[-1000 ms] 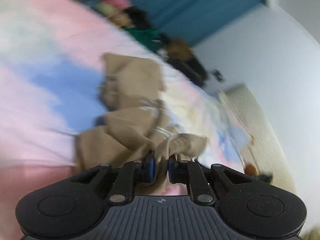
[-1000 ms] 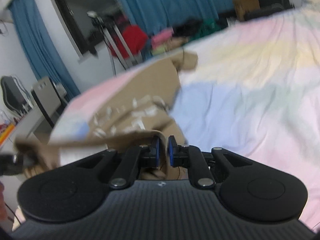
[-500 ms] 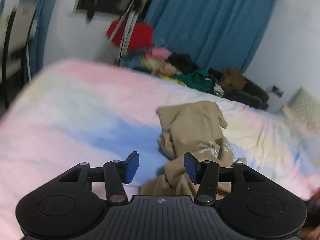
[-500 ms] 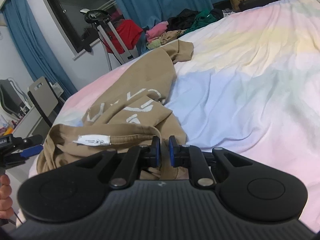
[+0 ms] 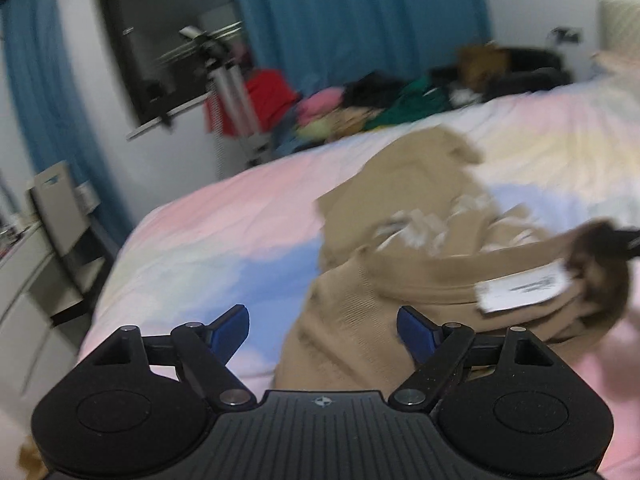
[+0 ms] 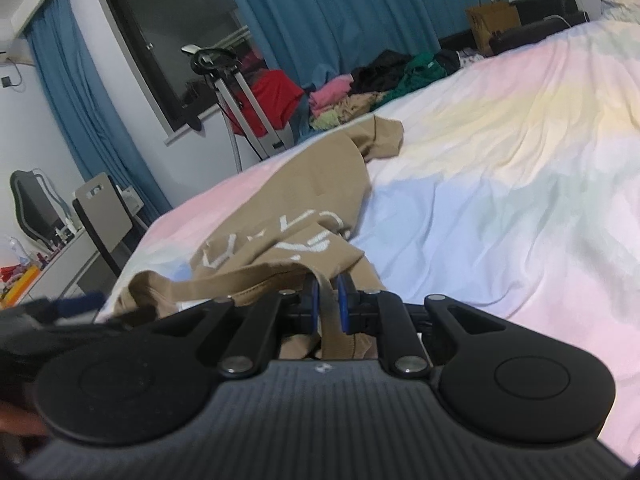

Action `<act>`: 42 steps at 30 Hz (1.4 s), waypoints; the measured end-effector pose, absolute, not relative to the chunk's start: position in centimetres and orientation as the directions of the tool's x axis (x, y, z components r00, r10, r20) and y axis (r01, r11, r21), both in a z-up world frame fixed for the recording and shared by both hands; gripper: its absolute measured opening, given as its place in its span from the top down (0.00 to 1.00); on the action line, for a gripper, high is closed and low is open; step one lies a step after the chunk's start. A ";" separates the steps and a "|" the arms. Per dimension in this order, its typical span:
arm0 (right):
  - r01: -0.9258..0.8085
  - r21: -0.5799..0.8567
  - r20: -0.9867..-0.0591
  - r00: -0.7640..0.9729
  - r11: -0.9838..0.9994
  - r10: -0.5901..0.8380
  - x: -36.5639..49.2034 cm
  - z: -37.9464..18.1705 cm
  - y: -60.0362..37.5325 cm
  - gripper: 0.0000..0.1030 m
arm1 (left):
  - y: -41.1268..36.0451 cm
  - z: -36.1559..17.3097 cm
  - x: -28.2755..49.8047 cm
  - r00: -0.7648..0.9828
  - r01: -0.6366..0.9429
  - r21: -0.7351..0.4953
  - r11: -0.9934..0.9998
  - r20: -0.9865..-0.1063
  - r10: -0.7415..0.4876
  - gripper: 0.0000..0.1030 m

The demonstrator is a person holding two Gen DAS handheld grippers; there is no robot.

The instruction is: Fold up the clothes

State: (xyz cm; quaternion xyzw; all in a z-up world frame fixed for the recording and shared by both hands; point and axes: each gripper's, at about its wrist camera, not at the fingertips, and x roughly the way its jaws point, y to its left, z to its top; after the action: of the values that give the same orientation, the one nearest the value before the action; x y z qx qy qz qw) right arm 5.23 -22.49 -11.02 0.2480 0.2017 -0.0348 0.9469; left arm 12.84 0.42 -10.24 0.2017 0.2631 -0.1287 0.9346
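Note:
A tan shirt (image 5: pixel 404 240) with white lettering lies crumpled on the pastel bedsheet (image 5: pixel 224 232). Its collar with a white label (image 5: pixel 520 290) faces me. My left gripper (image 5: pixel 323 330) is open and empty, just before the shirt's near edge. My right gripper (image 6: pixel 327 300) is shut on the shirt's (image 6: pixel 296 208) collar band, which runs taut to the left. The right gripper also shows blurred at the right edge of the left wrist view (image 5: pixel 616 240).
A pile of coloured clothes (image 6: pixel 360 92) lies beyond the bed's far edge, below blue curtains (image 6: pixel 360 12). A metal stand (image 6: pixel 240 108) with a red garment, a chair (image 6: pixel 104 208) and a desk (image 6: pixel 40 276) stand at the left. A cardboard box (image 6: pixel 494 24) stands far right.
My left gripper let go of the shirt, opened wide and swung round to face its collar. My right gripper keeps its hold on the collar.

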 end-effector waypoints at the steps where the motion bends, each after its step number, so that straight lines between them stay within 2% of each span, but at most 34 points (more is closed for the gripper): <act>1: 0.159 0.454 -0.389 0.921 0.877 0.035 5.2 -10.9 -22.4 0.88 | 0.6 -10.3 12.9 0.831 0.322 0.308 0.895 -0.545 -0.111 0.19; 5: 0.155 0.443 -0.363 0.932 0.883 0.018 4.8 -10.4 -22.4 0.88 | 1.7 -9.1 12.0 0.843 0.244 0.293 0.925 -0.535 -0.053 0.19; 11: 0.195 0.453 -0.338 0.941 0.870 -0.035 3.9 -10.0 -23.1 0.88 | 4.1 -6.6 9.5 0.852 0.218 0.262 0.940 -0.521 -0.052 0.19; 16: 0.190 0.445 -0.287 0.956 0.875 -0.061 3.1 -9.4 -23.1 0.88 | 4.9 -6.3 8.8 0.823 0.230 0.251 0.940 -0.566 -0.050 0.19; 23: 0.156 0.412 -0.232 0.971 0.898 -0.062 2.6 -8.9 -22.3 0.88 | 2.9 -7.2 7.8 0.839 0.313 0.310 0.898 -0.533 -0.108 0.19; 27: 0.145 0.403 -0.213 0.975 0.904 -0.061 2.4 -8.7 -21.9 0.88 | 1.6 -8.4 8.9 0.847 0.281 0.358 0.891 -0.529 -0.055 0.19; 31: 0.148 0.388 -0.204 0.976 0.910 -0.071 2.1 -8.6 -21.6 0.88 | 2.3 -8.5 9.7 0.870 0.155 0.380 0.912 -0.490 0.056 0.18; 33: 0.157 0.382 -0.210 0.974 0.911 -0.079 2.1 -8.7 -21.6 0.88 | 3.2 -7.7 9.7 0.882 0.089 0.332 0.939 -0.465 0.081 0.18; 38: 0.176 0.361 -0.254 0.963 0.916 -0.085 2.5 -9.1 -21.3 0.87 | 6.2 -4.7 8.1 0.929 -0.034 0.123 0.992 -0.362 0.077 0.18; 42: 0.169 0.325 -0.298 0.952 0.930 -0.070 2.8 -9.6 -20.5 0.87 | 6.5 -2.9 6.6 0.963 -0.057 0.115 0.992 -0.255 0.085 0.18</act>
State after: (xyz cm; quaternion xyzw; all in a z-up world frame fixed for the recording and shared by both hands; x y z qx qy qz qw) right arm 2.84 -20.48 -9.59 0.1760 0.1419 -0.0615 0.9722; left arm 6.62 6.48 -2.87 0.0534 0.1307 0.0361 0.9893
